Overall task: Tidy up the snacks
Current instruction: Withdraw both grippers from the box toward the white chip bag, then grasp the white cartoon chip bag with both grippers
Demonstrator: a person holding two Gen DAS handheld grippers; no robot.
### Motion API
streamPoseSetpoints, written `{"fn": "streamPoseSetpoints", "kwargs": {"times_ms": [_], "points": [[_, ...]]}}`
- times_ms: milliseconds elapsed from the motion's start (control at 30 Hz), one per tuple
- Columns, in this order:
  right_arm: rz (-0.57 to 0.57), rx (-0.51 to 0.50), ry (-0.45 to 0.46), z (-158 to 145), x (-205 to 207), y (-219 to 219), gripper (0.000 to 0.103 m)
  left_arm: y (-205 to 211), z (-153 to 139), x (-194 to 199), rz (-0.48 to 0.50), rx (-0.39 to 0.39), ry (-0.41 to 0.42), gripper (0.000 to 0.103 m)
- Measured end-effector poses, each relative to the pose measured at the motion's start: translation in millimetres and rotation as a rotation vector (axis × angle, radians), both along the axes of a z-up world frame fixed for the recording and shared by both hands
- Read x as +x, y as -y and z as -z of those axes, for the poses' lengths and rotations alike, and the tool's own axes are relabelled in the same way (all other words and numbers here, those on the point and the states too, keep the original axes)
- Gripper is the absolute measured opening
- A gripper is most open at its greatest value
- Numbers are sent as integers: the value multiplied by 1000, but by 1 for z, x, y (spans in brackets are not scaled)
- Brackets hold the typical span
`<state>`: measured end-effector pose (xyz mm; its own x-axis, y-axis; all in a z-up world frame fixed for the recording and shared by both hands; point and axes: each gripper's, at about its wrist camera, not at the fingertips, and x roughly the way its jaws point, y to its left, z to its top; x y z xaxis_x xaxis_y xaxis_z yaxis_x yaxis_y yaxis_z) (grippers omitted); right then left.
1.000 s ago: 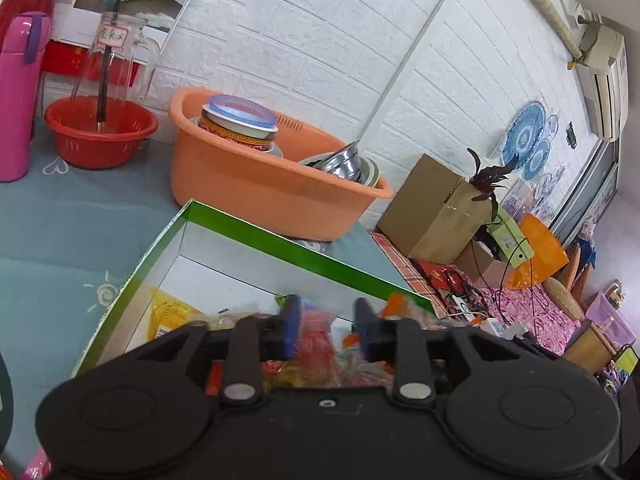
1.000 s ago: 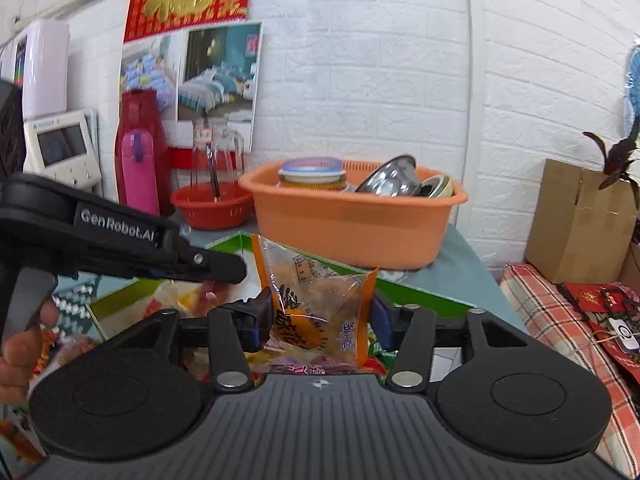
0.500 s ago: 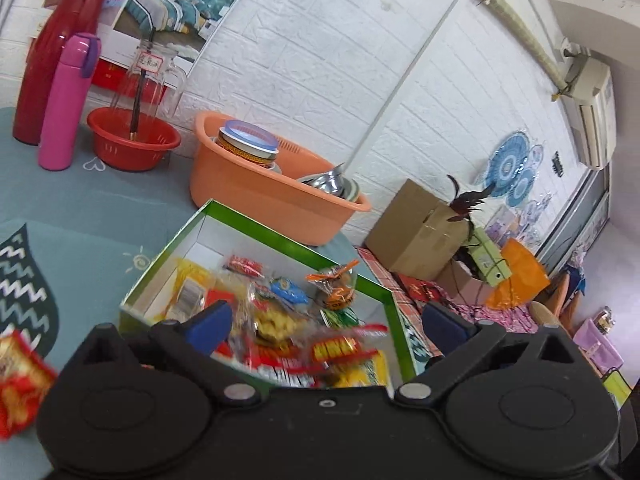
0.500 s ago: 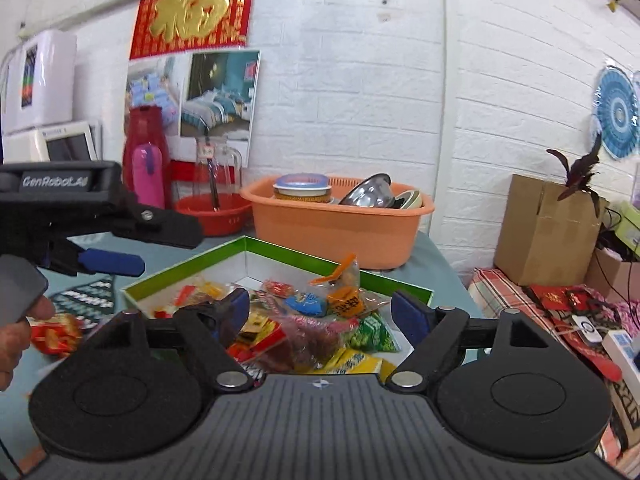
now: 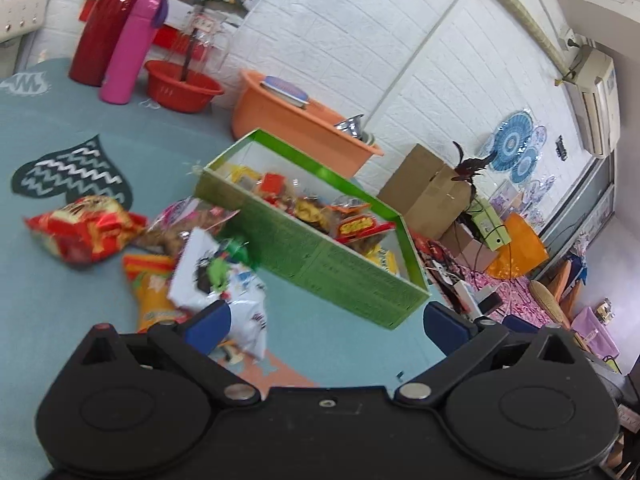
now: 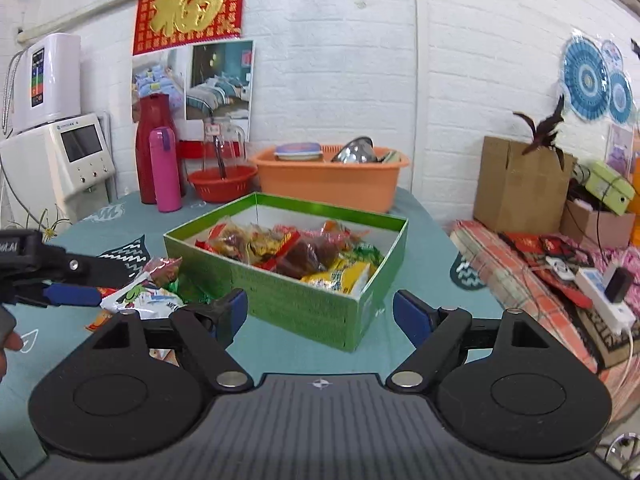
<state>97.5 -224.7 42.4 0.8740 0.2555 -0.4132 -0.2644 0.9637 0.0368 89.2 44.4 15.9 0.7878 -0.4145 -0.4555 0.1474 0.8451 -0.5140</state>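
Viewing both wrist feeds, I read the left gripper (image 5: 326, 322) and the right gripper (image 6: 320, 312) with jaws spread wide, nothing between the blue pads on either. The green box (image 6: 304, 300) sits on the teal tabletop (image 6: 424, 248), filled with mixed snack packets (image 6: 296, 246). Loose snacks lie on the tabletop just beside the box's left wall: a red bag (image 5: 82, 232), an orange packet (image 5: 154, 292) and a white packet (image 5: 212, 276). The orange basin (image 6: 332, 184) stands behind the box.
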Motion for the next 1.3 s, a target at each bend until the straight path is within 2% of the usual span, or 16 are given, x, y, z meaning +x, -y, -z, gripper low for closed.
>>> {"fn": "streamPoseSetpoints", "kwargs": {"times_ms": [233,467,800,900,1100,1300], "points": [[-45,-4,-16,5,-8,-21,103,-25,8,-11,-54,-15,-15,103],[-83,-3,-60,12,-1,-44,103,-43,17,-20,-69,26,-21,103],[-259,-4,-182,41,28,-100,103,-70,22,-23,-93,6,-14,103],[-333,-39,-175,45,33,-118,103,-72,24,-19,-91,-5,-21,103],[-428,-237,-97,57,36,-155,103,-72,26,-11,-75,-7,-28,103],[-479,-258,-63,59,46,-167,103,-71,26,-8,-77,-5,-27,103]]}}
